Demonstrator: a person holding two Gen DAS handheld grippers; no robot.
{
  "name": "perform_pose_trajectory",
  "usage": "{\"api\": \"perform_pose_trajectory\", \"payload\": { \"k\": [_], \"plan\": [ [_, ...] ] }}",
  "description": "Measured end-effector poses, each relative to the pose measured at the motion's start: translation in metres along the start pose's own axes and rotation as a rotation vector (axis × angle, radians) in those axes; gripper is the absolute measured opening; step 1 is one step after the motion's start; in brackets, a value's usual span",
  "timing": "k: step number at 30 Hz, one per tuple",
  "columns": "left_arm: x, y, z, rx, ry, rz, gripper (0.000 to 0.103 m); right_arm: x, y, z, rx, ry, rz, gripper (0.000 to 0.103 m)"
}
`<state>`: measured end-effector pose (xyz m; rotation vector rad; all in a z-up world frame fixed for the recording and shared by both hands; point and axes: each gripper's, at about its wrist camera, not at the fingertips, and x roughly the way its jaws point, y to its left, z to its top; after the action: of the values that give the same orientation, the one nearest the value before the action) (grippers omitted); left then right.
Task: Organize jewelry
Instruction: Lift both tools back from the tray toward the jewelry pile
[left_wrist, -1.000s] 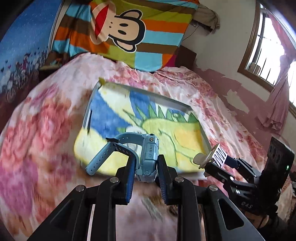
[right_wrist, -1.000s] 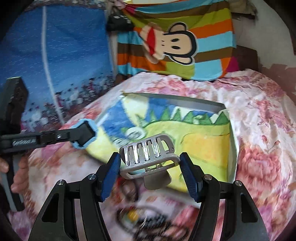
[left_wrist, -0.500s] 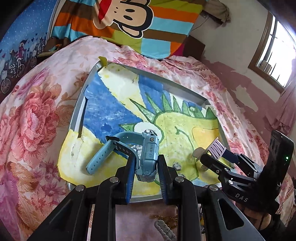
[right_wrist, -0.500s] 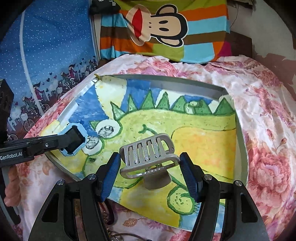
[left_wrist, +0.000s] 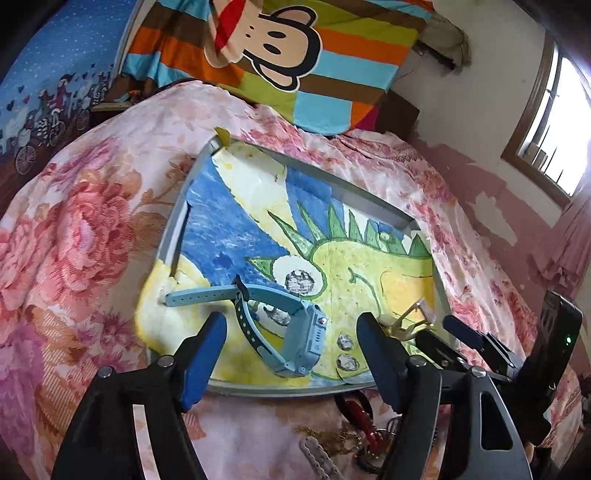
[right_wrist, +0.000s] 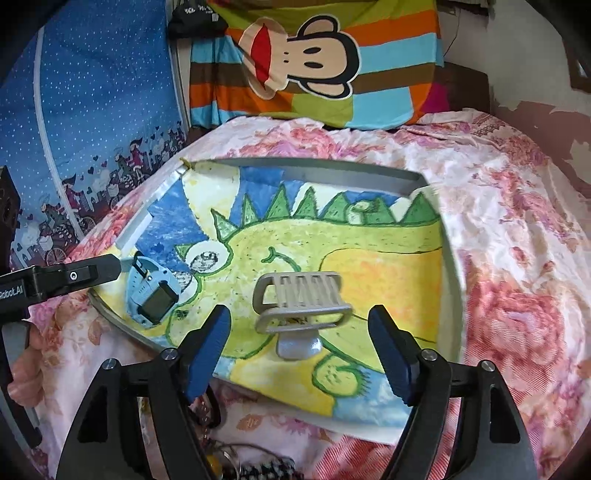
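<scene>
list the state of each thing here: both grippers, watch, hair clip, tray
left hand-held gripper: open, holding nothing
right hand-held gripper: open, holding nothing
watch: released, lying in the tray, strap buckled in a loop
hair clip: released, lying in the tray
tray: lined with a dinosaur drawing, holding both items

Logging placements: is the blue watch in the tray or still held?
In the tray. The watch lies on the tray's drawing, left gripper open around it, fingers apart.
</scene>
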<state>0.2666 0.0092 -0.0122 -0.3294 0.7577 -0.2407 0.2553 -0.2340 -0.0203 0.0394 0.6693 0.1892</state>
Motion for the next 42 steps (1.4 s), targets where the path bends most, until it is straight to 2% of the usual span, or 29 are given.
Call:
{"api": "perform_pose_trajectory", "payload": {
  "k": [3,5,8,11,22,32,42],
  "plan": [
    [-0.018,-0.003,-0.003,0.003,-0.034,0.014,0.083,-0.025,-0.003,0.000,0.008,-0.046,0.001,0.085],
    [-0.035,-0.007,-0.008,0.006,-0.075,0.033,0.096,-0.041,-0.004,-0.002,0.011,-0.078,0.003,0.089],
    [-0.057,-0.013,-0.014,0.016,-0.124,0.041,0.102,-0.074,-0.002,-0.007,0.010,-0.137,-0.003,0.094],
    [-0.082,-0.021,-0.022,0.034,-0.166,0.081,0.103,-0.106,0.001,-0.014,0.009,-0.199,-0.001,0.102],
    [-0.156,-0.038,-0.070,0.134,-0.251,0.158,0.103,-0.184,0.016,-0.048,-0.004,-0.273,-0.001,0.102],
    [-0.197,-0.047,-0.113,0.202,-0.252,0.196,0.103,-0.229,0.026,-0.082,-0.020,-0.274,-0.015,0.102],
    [-0.203,-0.041,-0.154,0.237,-0.207,0.206,0.103,-0.240,0.026,-0.121,-0.008,-0.210,-0.030,0.102]
  ]
}}
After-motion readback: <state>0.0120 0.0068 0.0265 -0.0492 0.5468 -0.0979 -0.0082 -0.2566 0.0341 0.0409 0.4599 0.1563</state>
